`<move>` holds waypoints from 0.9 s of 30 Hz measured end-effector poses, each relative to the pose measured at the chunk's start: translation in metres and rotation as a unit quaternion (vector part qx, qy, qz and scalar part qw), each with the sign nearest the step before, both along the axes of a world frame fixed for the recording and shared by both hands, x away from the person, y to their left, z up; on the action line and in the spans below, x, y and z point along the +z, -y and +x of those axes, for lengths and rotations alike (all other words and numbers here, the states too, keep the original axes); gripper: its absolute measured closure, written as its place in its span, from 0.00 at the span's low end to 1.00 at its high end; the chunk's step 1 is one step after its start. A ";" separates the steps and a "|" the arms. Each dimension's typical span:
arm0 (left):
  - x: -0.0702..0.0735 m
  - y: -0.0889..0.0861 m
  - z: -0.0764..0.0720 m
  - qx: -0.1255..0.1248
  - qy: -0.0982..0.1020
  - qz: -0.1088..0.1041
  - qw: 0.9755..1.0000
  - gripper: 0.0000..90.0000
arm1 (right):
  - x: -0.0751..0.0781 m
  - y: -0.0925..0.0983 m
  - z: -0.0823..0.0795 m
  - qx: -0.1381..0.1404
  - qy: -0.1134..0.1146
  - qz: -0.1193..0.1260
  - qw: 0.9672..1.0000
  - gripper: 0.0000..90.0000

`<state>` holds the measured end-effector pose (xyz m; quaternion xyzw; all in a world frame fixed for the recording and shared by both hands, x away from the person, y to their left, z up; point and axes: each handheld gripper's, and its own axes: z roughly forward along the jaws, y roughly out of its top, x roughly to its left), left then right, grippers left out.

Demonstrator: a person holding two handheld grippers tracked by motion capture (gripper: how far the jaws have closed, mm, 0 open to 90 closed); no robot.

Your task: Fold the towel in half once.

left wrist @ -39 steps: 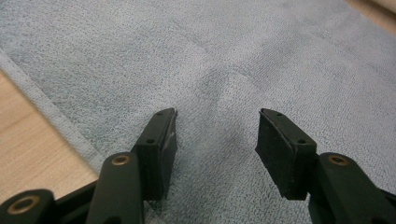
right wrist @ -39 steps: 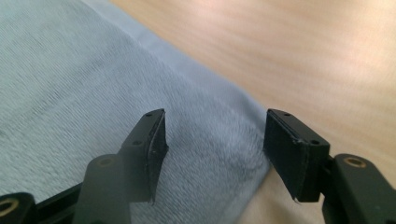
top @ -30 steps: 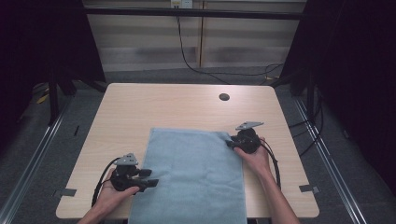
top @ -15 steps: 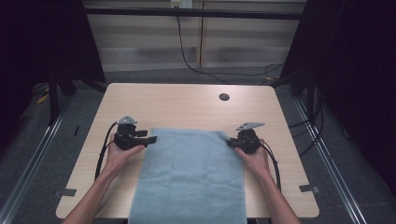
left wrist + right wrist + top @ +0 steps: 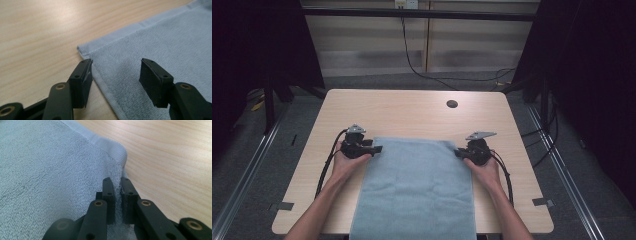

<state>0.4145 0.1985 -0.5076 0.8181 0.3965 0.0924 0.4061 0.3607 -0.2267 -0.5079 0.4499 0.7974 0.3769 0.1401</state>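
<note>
A light blue towel (image 5: 417, 185) lies flat on the wooden table (image 5: 412, 110), and its near end hangs over the front edge. My left gripper (image 5: 377, 148) is at the towel's far left corner. In the left gripper view the jaws (image 5: 115, 67) stand open astride the towel's hem (image 5: 150, 45); they have just been closing a little, and the pads are clear of the cloth. My right gripper (image 5: 458, 152) is at the far right corner. In the right gripper view it (image 5: 117, 182) is shut on a pinched-up fold of the towel (image 5: 50, 165).
A small dark round hole (image 5: 452, 104) sits in the tabletop at the far right. Cables trail from both grippers along the table's sides. Bare wood lies beyond the towel's far edge. Dark curtains and a metal frame surround the table.
My left hand has moved from beside the towel near the front edge up to the towel's far left corner. The right hand has kept its place at the far right corner.
</note>
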 end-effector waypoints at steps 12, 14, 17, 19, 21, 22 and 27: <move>-0.002 0.005 -0.005 -0.035 0.011 -0.002 0.999 0.67 | -0.001 0.000 -0.002 0.001 -0.002 0.013 1.000 0.93; -0.001 0.005 -0.005 -0.042 0.002 -0.002 0.999 0.78 | -0.002 0.000 -0.002 0.008 -0.004 0.022 1.000 0.93; -0.002 0.001 -0.005 -0.045 -0.012 -0.016 0.999 0.91 | -0.001 -0.001 -0.003 0.014 -0.010 0.023 1.000 0.94; -0.002 -0.001 -0.006 -0.046 -0.017 -0.020 0.999 0.93 | -0.001 -0.002 -0.003 0.015 -0.016 0.030 0.999 0.94; 0.001 -0.003 -0.009 -0.046 -0.019 -0.028 0.998 0.93 | 0.000 -0.001 -0.003 0.012 -0.020 0.036 0.999 0.94; 0.003 -0.004 -0.011 -0.047 -0.017 -0.032 0.998 0.93 | 0.001 -0.001 -0.004 0.009 -0.021 0.039 0.999 0.95; 0.019 -0.011 -0.023 -0.058 -0.005 -0.072 0.996 0.94 | 0.021 0.002 -0.008 0.011 0.001 0.070 0.998 0.95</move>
